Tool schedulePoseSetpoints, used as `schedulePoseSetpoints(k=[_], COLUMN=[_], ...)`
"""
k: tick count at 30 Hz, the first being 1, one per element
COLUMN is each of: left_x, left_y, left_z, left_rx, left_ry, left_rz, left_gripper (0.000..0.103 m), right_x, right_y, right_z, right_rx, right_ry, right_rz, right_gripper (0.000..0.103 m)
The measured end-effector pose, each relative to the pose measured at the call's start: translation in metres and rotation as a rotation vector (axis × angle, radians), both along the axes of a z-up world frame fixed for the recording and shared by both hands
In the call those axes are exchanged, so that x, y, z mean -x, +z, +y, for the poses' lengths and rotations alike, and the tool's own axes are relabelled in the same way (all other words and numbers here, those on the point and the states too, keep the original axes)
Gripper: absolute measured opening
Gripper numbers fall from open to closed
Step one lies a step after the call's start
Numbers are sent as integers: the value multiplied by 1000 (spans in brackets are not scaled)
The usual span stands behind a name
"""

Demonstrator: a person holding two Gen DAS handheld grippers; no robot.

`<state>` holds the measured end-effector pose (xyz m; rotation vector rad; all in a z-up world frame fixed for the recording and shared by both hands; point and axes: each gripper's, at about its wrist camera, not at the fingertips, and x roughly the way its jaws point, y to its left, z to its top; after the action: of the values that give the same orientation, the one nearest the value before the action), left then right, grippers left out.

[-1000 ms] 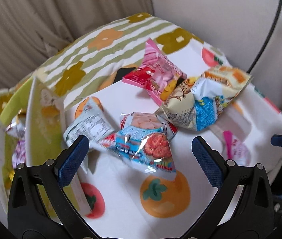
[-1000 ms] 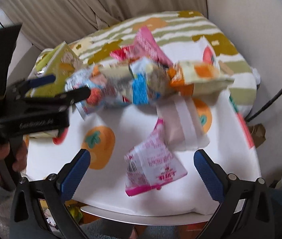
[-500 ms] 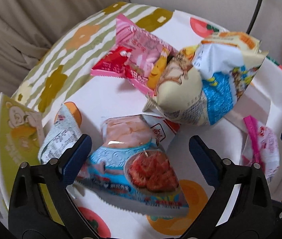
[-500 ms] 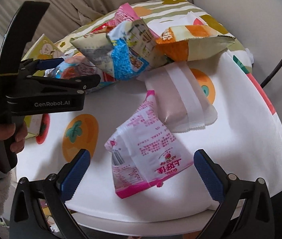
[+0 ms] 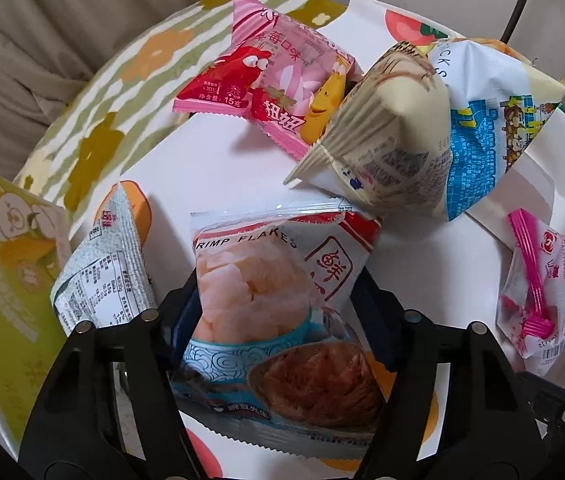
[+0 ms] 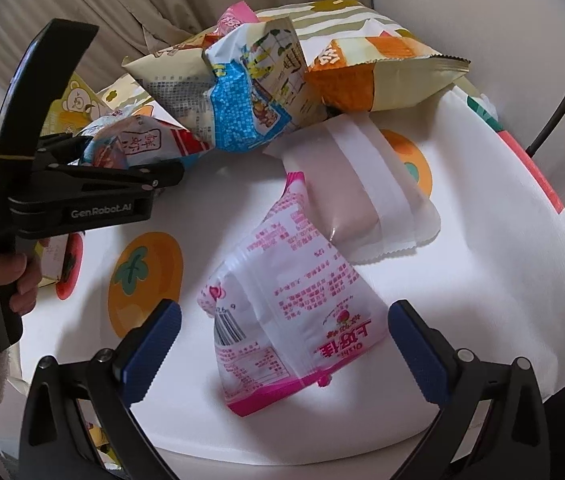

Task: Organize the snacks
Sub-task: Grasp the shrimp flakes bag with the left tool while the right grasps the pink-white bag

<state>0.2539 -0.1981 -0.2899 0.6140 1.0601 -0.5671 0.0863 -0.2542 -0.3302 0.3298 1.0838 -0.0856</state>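
The left gripper [image 5: 278, 312] sits low in the centre of the left wrist view, its blue pads pressed in against both sides of the shrimp flakes bag [image 5: 266, 292], which fills the space between them and hides most of each pad. In the right wrist view the same tool comes in level from the left edge, held by a hand [image 6: 0, 276] wrapped round its grip, with its tips closed on that bag at centre left.

The right gripper [image 6: 284, 350] hangs at the bottom of its own frame with the jaws spread wide; the pink-and-white packet [image 6: 290, 320] lies flat on the tablecloth [image 6: 462, 300] between the pads, touching neither.

Just above that packet, overlapping its upper corner, lies a pale translucent pouch [image 6: 362, 196]. In the upper middle a blue-and-cream snack bag [image 6: 242, 104] leans on an orange-and-cream bag [image 6: 378, 80]. In the left wrist view a pink strawberry packet [image 5: 278, 80] rests at the top centre, its right end tucked under the blue-and-cream bag. A small silver-white packet [image 5: 102, 264] lies just left of the left pad, and a green bear box [image 5: 6, 264] stands against the left edge. Curtains [image 6: 122, 8] hang behind the table at the upper left
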Motion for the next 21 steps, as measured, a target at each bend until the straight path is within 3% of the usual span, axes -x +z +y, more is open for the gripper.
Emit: schedulePoseSetpoints(k=[6, 12, 16, 21], left_x=[6, 12, 18, 29], left_y=[3, 4, 8, 20], left_z=[8, 19, 28, 42], left_rx=[11, 18, 29, 53], left_ry=[29, 65, 92, 132], left_rz=[20, 35, 41, 34], left_gripper=[60, 59, 58, 58], right_x=[-7, -11, -10, -10], right_y=[-2, -7, -1, 8], right_z=[2, 7, 10, 14], right_rx=[29, 77, 103, 93], right_ry=[5, 40, 68, 94], right_rz=[-1, 11, 4, -15], right_gripper=[102, 84, 62, 56])
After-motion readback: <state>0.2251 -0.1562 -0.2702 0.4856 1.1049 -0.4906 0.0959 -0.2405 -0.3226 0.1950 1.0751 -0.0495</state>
